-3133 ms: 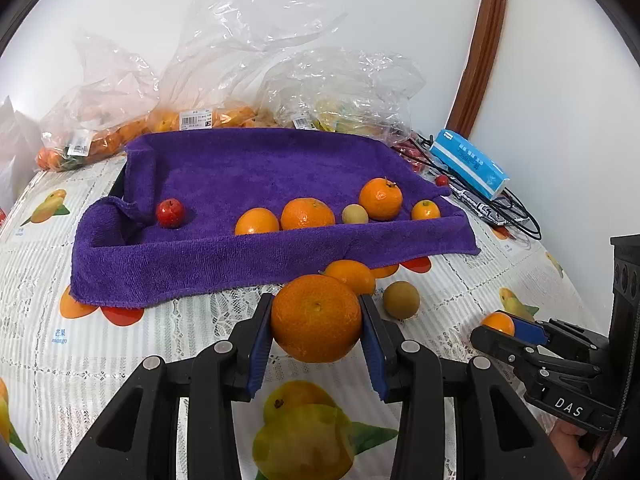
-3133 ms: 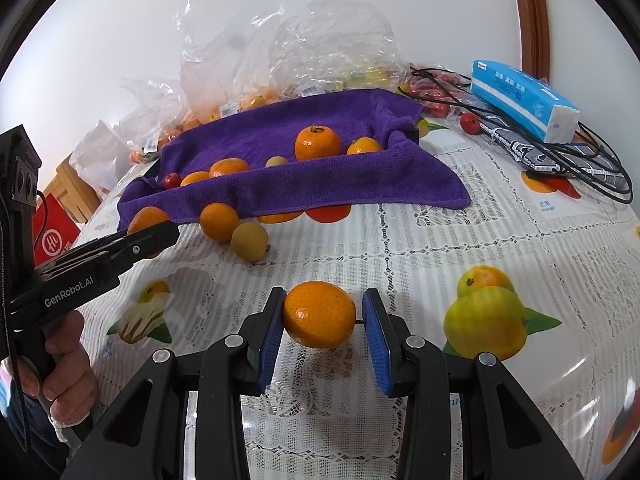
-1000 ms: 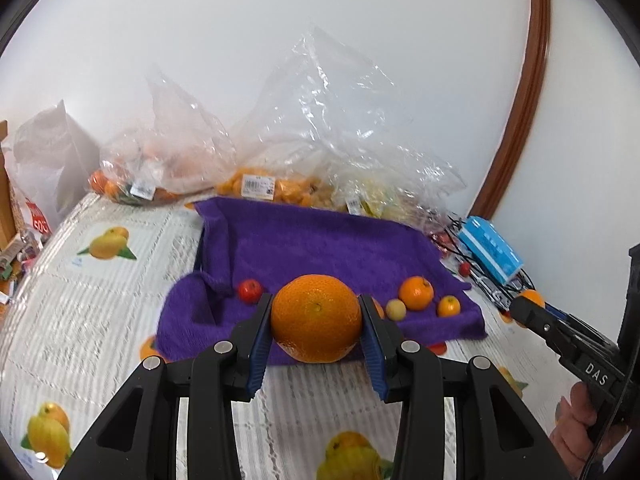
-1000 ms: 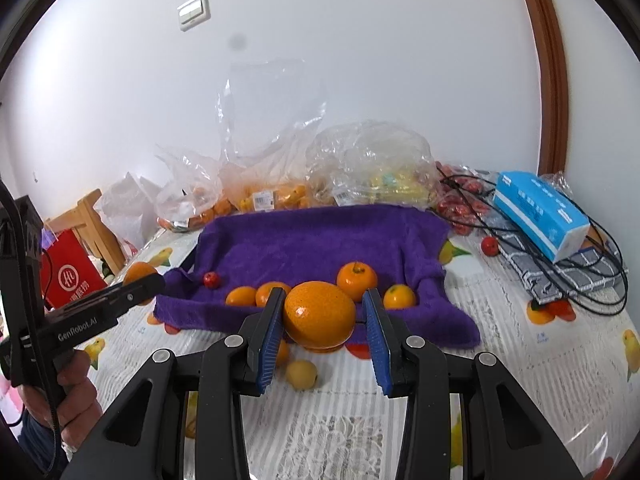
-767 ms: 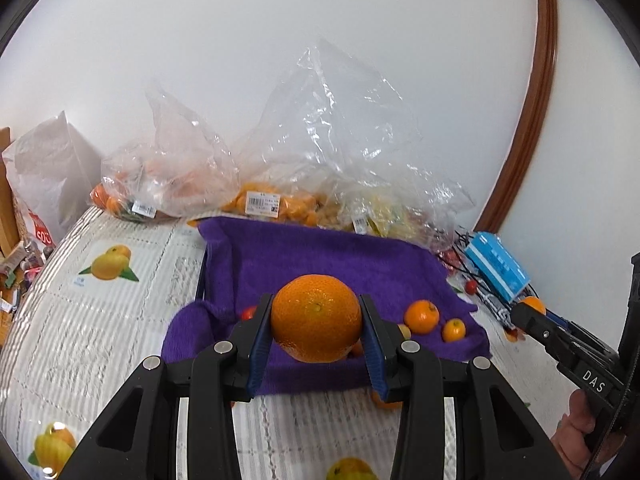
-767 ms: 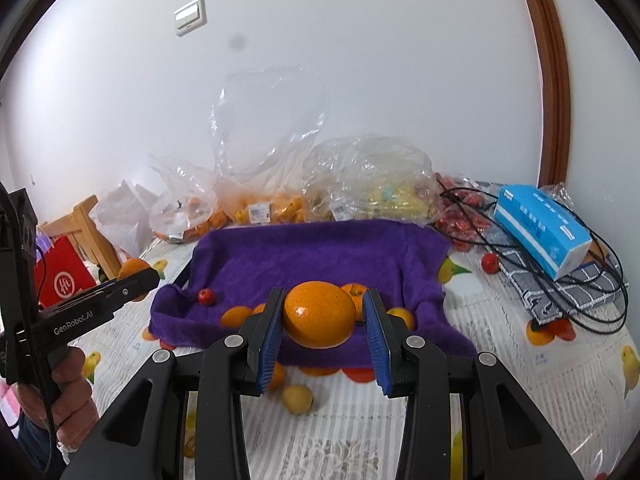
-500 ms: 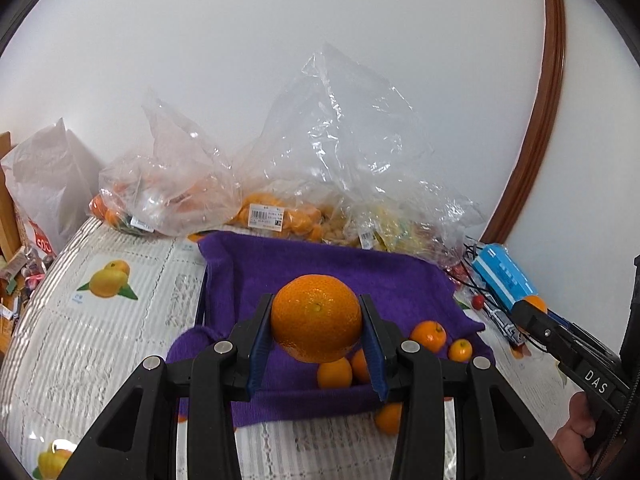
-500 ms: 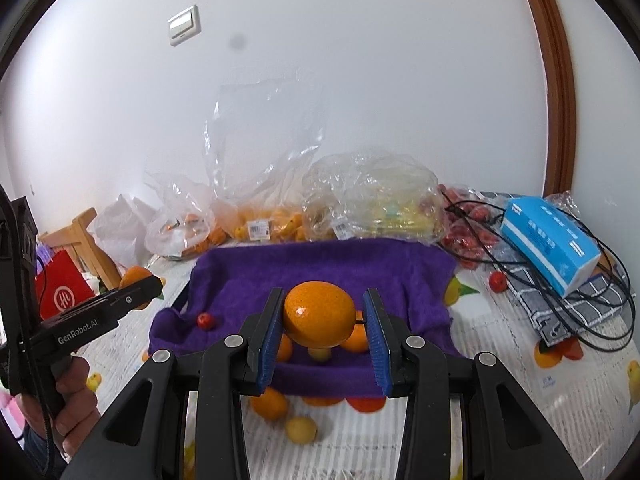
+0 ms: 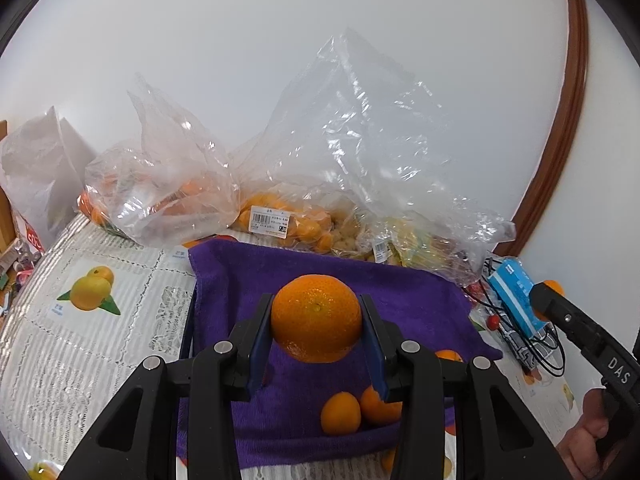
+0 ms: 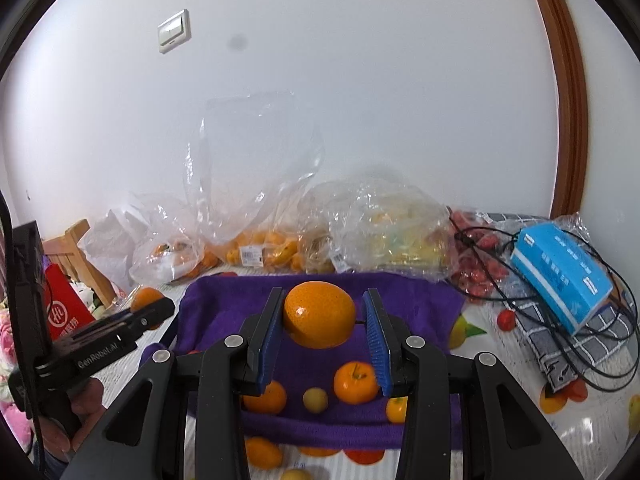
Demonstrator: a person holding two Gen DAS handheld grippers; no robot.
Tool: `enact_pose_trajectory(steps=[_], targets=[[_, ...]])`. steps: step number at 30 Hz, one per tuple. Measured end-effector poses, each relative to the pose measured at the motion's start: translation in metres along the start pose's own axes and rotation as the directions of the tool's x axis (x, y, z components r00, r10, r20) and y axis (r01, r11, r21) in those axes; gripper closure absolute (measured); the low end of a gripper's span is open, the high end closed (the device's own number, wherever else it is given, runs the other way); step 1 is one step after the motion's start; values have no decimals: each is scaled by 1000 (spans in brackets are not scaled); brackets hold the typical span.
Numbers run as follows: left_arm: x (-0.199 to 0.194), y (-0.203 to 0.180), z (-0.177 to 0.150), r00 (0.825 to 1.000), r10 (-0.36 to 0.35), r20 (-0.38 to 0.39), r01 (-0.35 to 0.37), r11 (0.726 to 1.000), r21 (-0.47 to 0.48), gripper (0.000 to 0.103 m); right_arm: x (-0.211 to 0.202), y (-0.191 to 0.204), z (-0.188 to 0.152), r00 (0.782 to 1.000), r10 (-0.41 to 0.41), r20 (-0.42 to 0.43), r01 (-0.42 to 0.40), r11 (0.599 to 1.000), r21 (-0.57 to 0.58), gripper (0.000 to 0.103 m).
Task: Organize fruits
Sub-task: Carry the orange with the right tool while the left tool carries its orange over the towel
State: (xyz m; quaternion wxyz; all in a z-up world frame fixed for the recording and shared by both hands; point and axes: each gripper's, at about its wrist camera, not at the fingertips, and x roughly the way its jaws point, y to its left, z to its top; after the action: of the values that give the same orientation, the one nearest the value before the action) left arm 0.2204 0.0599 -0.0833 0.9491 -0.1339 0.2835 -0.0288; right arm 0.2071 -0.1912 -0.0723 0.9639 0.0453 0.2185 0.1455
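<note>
Oranges [image 9: 316,323] – towel [image 9: 408,300] partly hidden

You have a table under a white lace, fruit-printed tablecloth [image 9: 80,332]. On it lie a purple towel [image 10: 400,304], clear fruit bags [image 9: 168,200] at the back, a blue tissue pack [image 10: 560,276], black cables [image 10: 600,360], and loose oranges [image 10: 262,453] in front.

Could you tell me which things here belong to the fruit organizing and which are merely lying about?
Belongs to the job:
- large orange in the left gripper
- second orange in the right gripper
- purple towel
- small oranges on the towel

Just lying about:
- blue tissue pack
- black cables
- light switch
</note>
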Motion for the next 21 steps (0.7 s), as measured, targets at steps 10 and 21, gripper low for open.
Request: enact_pose_trajectory(steps=[10, 21], targets=[[24, 3, 0, 999, -3, -40, 1, 999, -46, 64, 33, -12, -12, 998, 5, -61, -3, 999, 37, 64], [38, 4, -8, 997, -3, -78, -1, 999, -46, 64, 51, -22, -21, 994, -2, -110, 8, 998, 58, 64]])
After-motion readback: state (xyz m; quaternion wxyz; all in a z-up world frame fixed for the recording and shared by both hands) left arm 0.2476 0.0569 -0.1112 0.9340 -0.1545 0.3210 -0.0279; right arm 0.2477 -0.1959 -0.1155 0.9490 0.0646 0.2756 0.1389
